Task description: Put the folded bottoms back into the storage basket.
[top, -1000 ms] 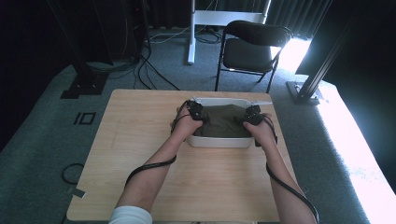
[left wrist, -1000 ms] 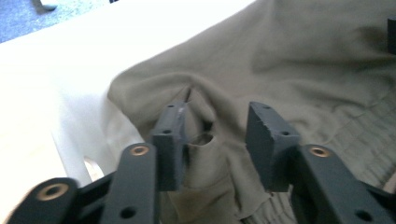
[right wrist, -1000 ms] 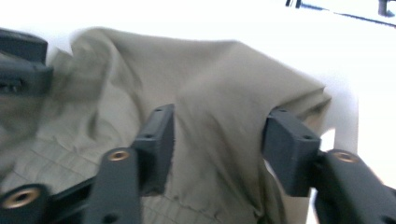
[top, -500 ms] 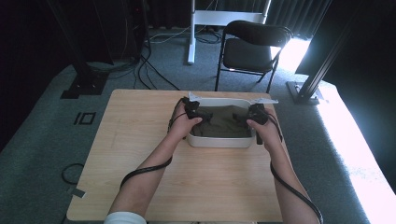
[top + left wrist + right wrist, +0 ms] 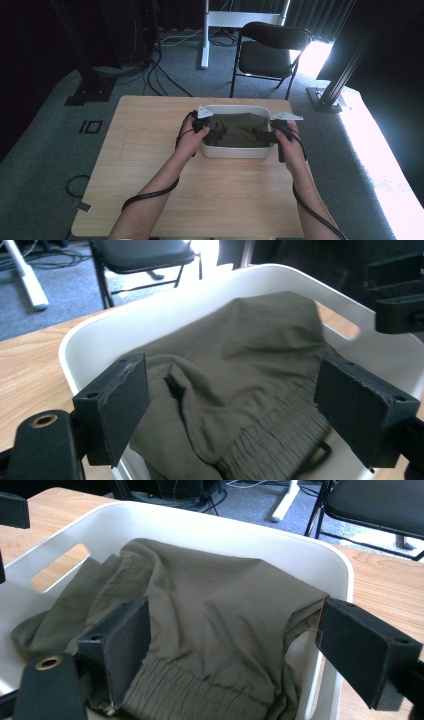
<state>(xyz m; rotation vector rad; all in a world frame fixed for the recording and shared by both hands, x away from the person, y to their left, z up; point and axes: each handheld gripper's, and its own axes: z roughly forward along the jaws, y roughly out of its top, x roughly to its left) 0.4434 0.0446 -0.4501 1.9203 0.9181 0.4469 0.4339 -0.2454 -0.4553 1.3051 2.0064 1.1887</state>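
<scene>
Both hands have drawn back from the middle of the white plastic bin (image 5: 235, 151) to its two ends since the earlier frame; a second ago they were pressed down on the cloth inside it. Fingers of both grippers have just been opening and now stand released, wide apart, nothing pinched between them.

Left gripper (image 5: 201, 121) hovers at the bin's left end, right gripper (image 5: 278, 131) at its right end.

Olive-green folded garment (image 5: 239, 129) lies inside the bin, which sits on the light wooden counter (image 5: 150, 150) toward its far edge. Cloth is soft and creased, folded over on itself, domed in the middle, with a gathered ribbed band along the near side, seen in the left gripper view (image 5: 240, 390) and the right gripper view (image 5: 210, 625). Bin has rounded corners and a cut-out handle slot in an end wall (image 5: 55, 565).

Hard to make out: near folds of the garment are cut off by the bottom of both gripper views. Dark loop at the ribbed band in the left gripper view is partly cropped; cannot tell what it is. Black folding chair (image 5: 270, 50) stands beyond the counter.
</scene>
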